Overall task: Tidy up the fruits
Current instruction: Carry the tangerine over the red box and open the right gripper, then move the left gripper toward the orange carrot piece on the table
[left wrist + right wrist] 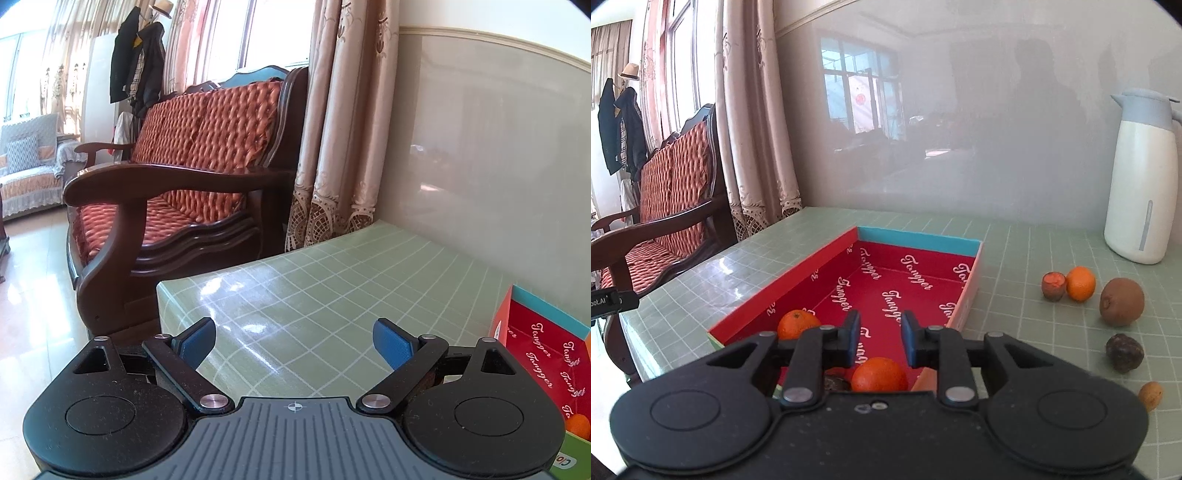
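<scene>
Right gripper (878, 332) sits nearest the lens, over the near end of the red box (916, 273). Jaws narrowed to a small gap with nothing between the pads, so closed and empty. Left gripper (294, 341) is spread wide, also empty, over bare green grid tablecloth (332, 280); the box corner shows at its far right.

Fruit already boxed: one orange (880, 373) directly under and behind the right fingertips, a second orange (797, 324) just left of the left finger, a dark fruit (834, 383) mostly hidden under the linkage, type unclear.

Loose on the table, all right of the right gripper and outside the box:
- kiwi (1121, 302), right of the box wall
- small orange (1080, 283) touching a cut reddish-topped fruit (1052, 286), further back
- dark wrinkled round fruit (1124, 352), nearer, probably passion fruit
- small tan fruit (1150, 396), nearest, at frame edge

White thermos jug (1141, 184) stands well behind the loose fruit, by the wall.

Judgement: roughly a third done; next is a fetch. To do it well:
- lift clear of the box wall before swinging right
- open jaws before descending
- take the dark round fruit or the kiwi first, both isolated
- leave the touching pair till later, approach from the open side
- grip round fruit across the middle, gently; they roll
</scene>
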`<state>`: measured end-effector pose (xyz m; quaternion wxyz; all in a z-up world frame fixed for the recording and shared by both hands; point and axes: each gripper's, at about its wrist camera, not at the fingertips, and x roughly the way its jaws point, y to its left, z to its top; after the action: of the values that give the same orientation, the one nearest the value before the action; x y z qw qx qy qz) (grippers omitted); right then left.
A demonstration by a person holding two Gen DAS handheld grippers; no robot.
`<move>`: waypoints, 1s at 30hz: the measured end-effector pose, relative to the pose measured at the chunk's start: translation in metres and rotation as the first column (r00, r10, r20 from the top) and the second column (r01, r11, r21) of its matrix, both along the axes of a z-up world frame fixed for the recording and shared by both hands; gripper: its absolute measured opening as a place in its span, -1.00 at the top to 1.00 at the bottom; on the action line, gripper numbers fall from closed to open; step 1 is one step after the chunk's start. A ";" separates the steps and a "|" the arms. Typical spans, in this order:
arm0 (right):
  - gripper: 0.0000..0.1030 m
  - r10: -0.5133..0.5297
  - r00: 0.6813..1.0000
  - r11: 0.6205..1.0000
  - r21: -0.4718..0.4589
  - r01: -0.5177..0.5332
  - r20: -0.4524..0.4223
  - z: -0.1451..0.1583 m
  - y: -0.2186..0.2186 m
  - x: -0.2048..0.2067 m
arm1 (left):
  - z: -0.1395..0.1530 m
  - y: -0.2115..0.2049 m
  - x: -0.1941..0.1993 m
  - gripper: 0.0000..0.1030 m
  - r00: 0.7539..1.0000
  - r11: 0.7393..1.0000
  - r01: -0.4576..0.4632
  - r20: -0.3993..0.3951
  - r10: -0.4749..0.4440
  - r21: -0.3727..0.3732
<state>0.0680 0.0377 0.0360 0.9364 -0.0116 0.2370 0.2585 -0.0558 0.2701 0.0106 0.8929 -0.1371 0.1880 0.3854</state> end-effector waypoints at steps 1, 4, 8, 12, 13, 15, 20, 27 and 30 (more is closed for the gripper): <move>0.48 -0.005 1.000 1.000 0.004 0.005 0.006 0.001 -0.002 -0.001 | 0.000 0.000 0.001 -0.78 1.000 1.000 0.003 0.000 -0.003 -0.001; 0.41 -0.039 0.999 0.999 0.009 0.039 0.021 0.004 -0.011 -0.002 | 0.000 -0.005 0.003 -0.78 1.000 1.000 0.013 -0.002 -0.013 0.007; 0.24 -0.092 0.996 0.996 0.007 0.092 0.008 0.003 -0.023 0.003 | 0.001 -0.010 0.005 -0.78 1.000 1.000 0.022 -0.006 -0.021 0.016; -0.60 -0.152 0.988 0.988 0.020 0.152 0.012 0.004 -0.035 0.003 | 0.002 -0.013 0.006 -0.79 1.000 0.999 0.025 -0.009 -0.025 0.021; -0.62 -0.163 0.986 0.987 0.018 0.163 0.022 0.005 -0.037 0.003 | 0.002 -0.014 0.007 -0.78 1.000 0.999 0.027 -0.011 -0.027 0.023; -0.79 -0.176 0.984 0.984 0.000 0.176 0.037 0.006 -0.039 0.002 | 0.003 -0.018 0.009 -0.79 0.999 0.999 0.030 -0.015 -0.029 0.030; -0.96 -0.214 0.977 0.977 -0.004 0.214 0.025 0.006 -0.050 0.002 | 0.004 -0.027 0.014 -0.79 0.999 0.998 0.045 -0.024 -0.044 0.043; -1.00 -0.267 0.964 0.963 -0.036 0.267 0.017 0.005 -0.065 0.003 | 0.007 -0.042 0.022 -0.79 0.997 0.996 0.075 -0.030 -0.073 0.055; -1.00 -0.291 0.957 0.956 -0.045 0.291 0.010 0.004 -0.075 0.003 | 0.008 -0.052 0.026 -0.79 0.995 0.993 0.097 -0.031 -0.096 0.060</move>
<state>0.0711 -0.0376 0.0404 0.9641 0.0017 0.2406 0.1124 -0.0294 0.2181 0.0184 0.9116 -0.0947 0.1949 0.3493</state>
